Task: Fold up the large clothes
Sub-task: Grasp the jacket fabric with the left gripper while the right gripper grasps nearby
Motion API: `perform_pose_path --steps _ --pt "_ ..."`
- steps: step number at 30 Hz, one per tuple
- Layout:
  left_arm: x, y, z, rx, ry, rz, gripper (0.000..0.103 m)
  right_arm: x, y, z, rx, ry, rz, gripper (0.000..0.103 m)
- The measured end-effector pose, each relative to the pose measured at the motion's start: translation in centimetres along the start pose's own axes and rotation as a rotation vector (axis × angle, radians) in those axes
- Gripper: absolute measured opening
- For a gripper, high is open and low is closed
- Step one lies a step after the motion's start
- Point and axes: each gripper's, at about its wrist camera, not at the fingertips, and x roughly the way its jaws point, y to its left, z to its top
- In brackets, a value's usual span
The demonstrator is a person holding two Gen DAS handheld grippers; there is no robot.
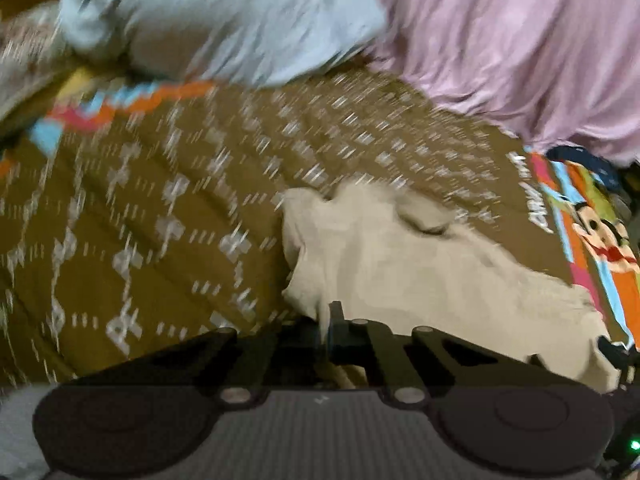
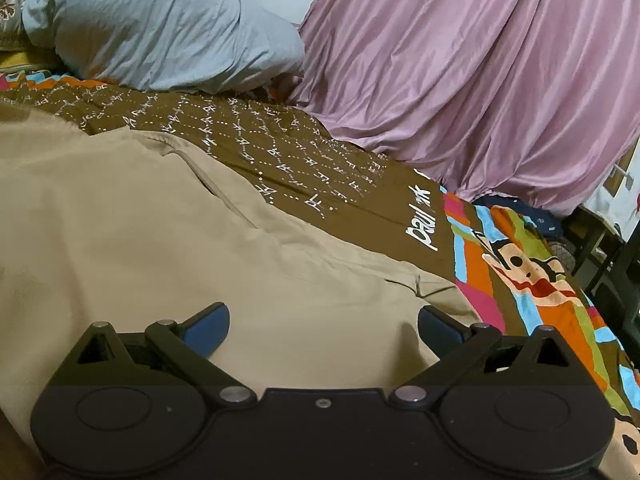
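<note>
A beige garment (image 2: 168, 248) lies spread on a brown patterned bedspread (image 2: 280, 148). In the right wrist view my right gripper (image 2: 324, 320) is open, its blue-padded fingers (image 2: 208, 328) wide apart just above the garment's near part. In the left wrist view my left gripper (image 1: 334, 320) is shut on a bunched edge of the beige garment (image 1: 400, 256), which trails off to the right across the bedspread (image 1: 160, 208). This view is blurred by motion.
A light blue pillow (image 2: 160, 24) lies at the head of the bed. A pink satin cloth (image 2: 480, 72) is heaped at the back right. The bedspread's colourful cartoon border (image 2: 532, 276) runs along the right edge, with dark furniture beyond it.
</note>
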Motion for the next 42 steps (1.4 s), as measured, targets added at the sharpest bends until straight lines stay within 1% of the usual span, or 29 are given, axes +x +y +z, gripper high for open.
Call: perform_pose_path --steps 3,4,6,7,9,11,15,18,20,21,24,25,30,32,34,35,36,37,38,39,40,41,42 --pt "-2.3 -2.9 1.5 0.074 -0.064 -0.048 0.002 -0.1 -0.5 0.0 0.03 -0.003 0.023 0.097" --pt "-3.0 -4.0 2.1 0.1 -0.083 -0.066 0.002 -0.5 -1.2 0.0 0.064 -0.026 0.058 0.096" --pt "-4.2 -6.5 3.3 0.153 -0.111 -0.099 0.002 -1.7 -3.0 -0.1 0.128 -0.08 0.131 0.096" --pt "-4.7 -8.1 3.8 0.188 -0.122 -0.118 0.002 -2.2 -3.9 -0.1 0.141 -0.096 0.144 0.096" --pt "-5.4 -11.4 4.5 0.262 -0.136 -0.142 0.002 -3.2 -5.8 0.4 0.156 -0.102 0.165 0.093" --pt "-5.7 -15.1 4.6 0.337 -0.147 -0.156 0.002 -4.3 -8.8 0.8 0.211 -0.099 0.197 0.091" --pt "-5.1 -22.3 3.3 0.462 -0.135 -0.176 0.001 -6.2 -16.2 0.3 0.364 -0.064 0.237 0.089" --pt "-4.4 -26.9 1.0 0.553 -0.116 -0.21 0.001 -7.2 -21.4 -1.6 0.515 -0.038 0.267 0.089" --pt "-4.1 -29.4 -1.1 0.608 -0.09 -0.236 0.001 -7.6 -24.1 -3.5 0.641 -0.017 0.302 0.085" --pt "-4.0 -30.3 -2.0 0.626 -0.075 -0.245 0.001 -7.7 -25.2 -4.5 0.713 -0.011 0.336 0.085" --pt "-3.5 -32.1 -4.8 0.668 -0.02 -0.268 0.001 -6.6 -27.8 -7.9 0.959 0.038 0.501 0.085" --pt "-3.2 -32.4 -5.7 0.682 -0.003 -0.279 0.001 -6.2 -28.4 -9.0 1.032 0.049 0.543 0.084" --pt "-3.1 -32.7 -8.5 0.737 0.04 -0.326 0.001 -3.8 -29.4 -13.0 1.305 0.086 0.64 0.078" --pt "-3.3 -32.7 -9.1 0.749 0.048 -0.336 0.001 -2.9 -29.5 -13.5 1.362 0.093 0.674 0.077" --pt "-3.5 -33.0 -9.7 0.763 0.052 -0.34 0.001 -2.3 -29.7 -13.0 1.365 0.076 0.712 0.077" --pt "-3.6 -33.2 -10.0 0.772 0.055 -0.342 0.001 -1.9 -29.8 -12.6 1.349 0.071 0.724 0.075" --pt "-3.7 -33.4 -10.2 0.782 0.056 -0.342 0.001 -1.5 -30.0 -12.1 1.332 0.065 0.721 0.073" --pt "-3.8 -33.6 -10.4 0.79 0.057 -0.342 0.001 -0.9 -30.1 -11.7 1.316 0.063 0.71 0.063" --pt "-4.0 -33.8 -10.6 0.798 0.057 -0.341 0.001 -0.4 -30.3 -11.4 1.308 0.069 0.702 0.049" --pt "-4.1 -34.0 -10.7 0.801 0.056 -0.341 0.001 0.1 -30.3 -11.2 1.304 0.069 0.709 0.042" --pt "-4.1 -34.4 -10.8 0.804 0.055 -0.342 0.001 0.5 -30.3 -11.2 1.305 0.069 0.718 0.033" --pt "-4.2 -34.7 -10.9 0.805 0.056 -0.341 0.001 0.8 -30.4 -11.2 1.304 0.066 0.715 0.022" --pt "-4.2 -35.1 -11.0 0.805 0.059 -0.342 0.001 1.0 -30.4 -11.2 1.298 0.061 0.7 0.018"
